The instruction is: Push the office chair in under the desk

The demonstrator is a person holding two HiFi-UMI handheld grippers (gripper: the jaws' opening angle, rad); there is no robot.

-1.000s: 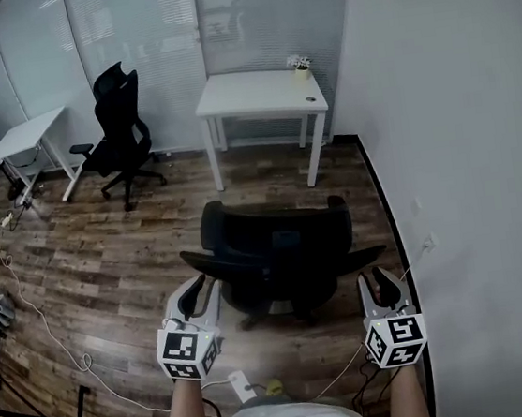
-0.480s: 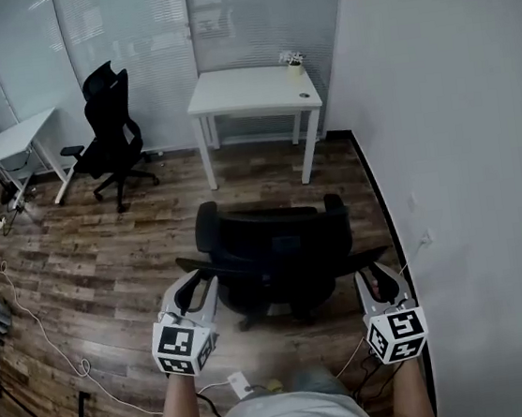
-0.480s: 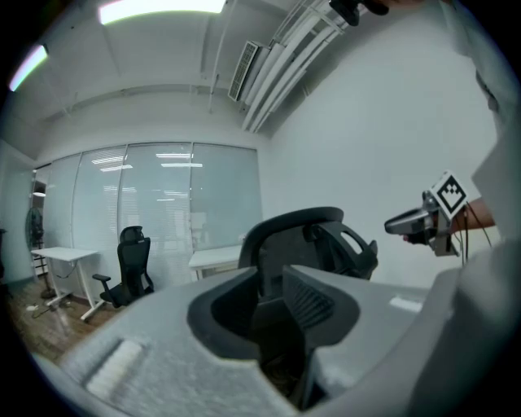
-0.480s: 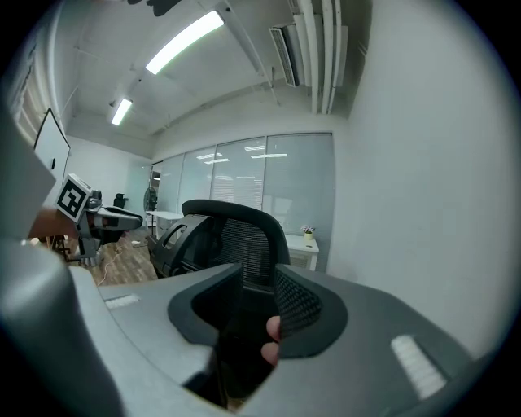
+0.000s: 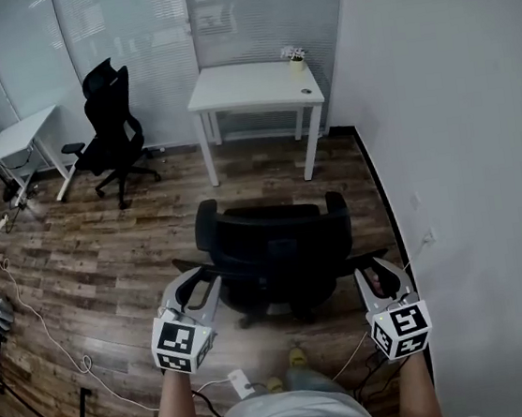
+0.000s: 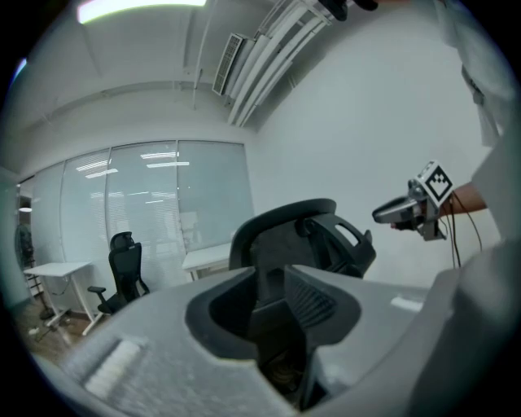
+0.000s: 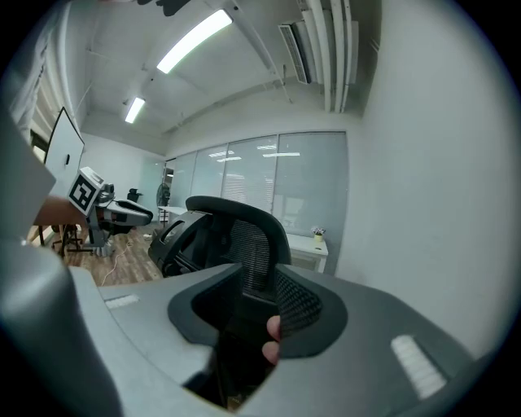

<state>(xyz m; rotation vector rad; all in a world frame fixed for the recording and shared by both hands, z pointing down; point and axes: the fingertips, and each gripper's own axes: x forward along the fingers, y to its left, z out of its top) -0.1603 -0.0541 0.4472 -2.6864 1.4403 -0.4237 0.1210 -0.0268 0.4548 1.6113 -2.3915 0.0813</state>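
The black office chair (image 5: pixel 275 244) stands on the wood floor in the head view, a short way in front of the white desk (image 5: pixel 255 85), with its back toward me. My left gripper (image 5: pixel 202 281) is at its left armrest (image 5: pixel 190 264). In the left gripper view the armrest fills the gap of that gripper (image 6: pixel 273 297), and the jaws are opening. My right gripper (image 5: pixel 379 271) holds the right armrest (image 5: pixel 373 257). Its jaws (image 7: pixel 244 313) are shut on that dark bar, with the mesh backrest (image 7: pixel 236 236) beyond.
A white wall (image 5: pixel 459 131) runs close along the right. A second black chair (image 5: pixel 114 126) and another white desk (image 5: pixel 16 138) stand at the far left. Cables (image 5: pixel 26 298) trail over the floor on the left. A small plant (image 5: pixel 296 57) sits on the desk.
The view has shifted slightly and a foot now shows below the chair. Both grippers stay at the armrests, and the chair keeps about the same distance from the desk.
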